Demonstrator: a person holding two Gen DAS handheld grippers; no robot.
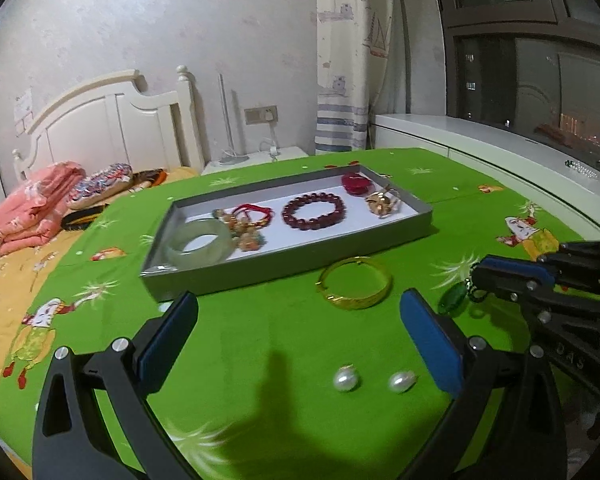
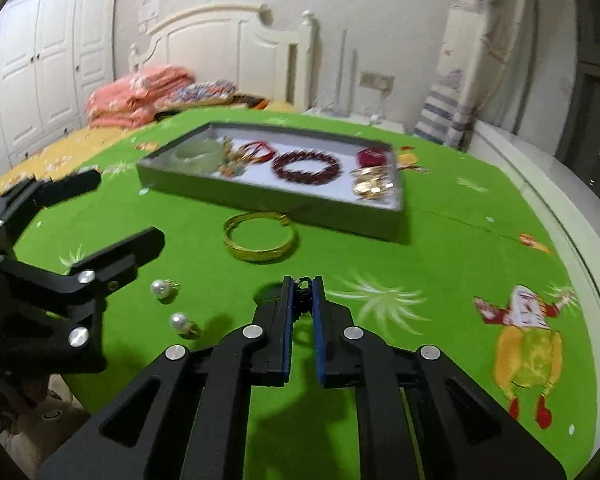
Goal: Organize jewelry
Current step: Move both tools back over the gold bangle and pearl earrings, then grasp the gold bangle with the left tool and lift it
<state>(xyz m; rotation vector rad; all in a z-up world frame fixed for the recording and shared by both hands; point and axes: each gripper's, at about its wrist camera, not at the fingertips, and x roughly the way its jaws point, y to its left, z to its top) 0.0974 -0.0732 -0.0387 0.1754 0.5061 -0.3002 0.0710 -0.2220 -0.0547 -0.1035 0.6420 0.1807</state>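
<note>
A grey tray on the green cloth holds a pale jade bangle, a red string charm bracelet, a dark red bead bracelet, a red piece and a gold piece. In front of it lie a gold bangle and two pearl earrings. My left gripper stands open above the cloth, holding nothing. My right gripper is shut on the black cord of a green pendant, which hangs just above the cloth right of the gold bangle.
The green cloth with cartoon figures covers a round table. A bed with folded pink blankets lies behind at the left. A white sill runs along the right. The table's rim curves close on the right.
</note>
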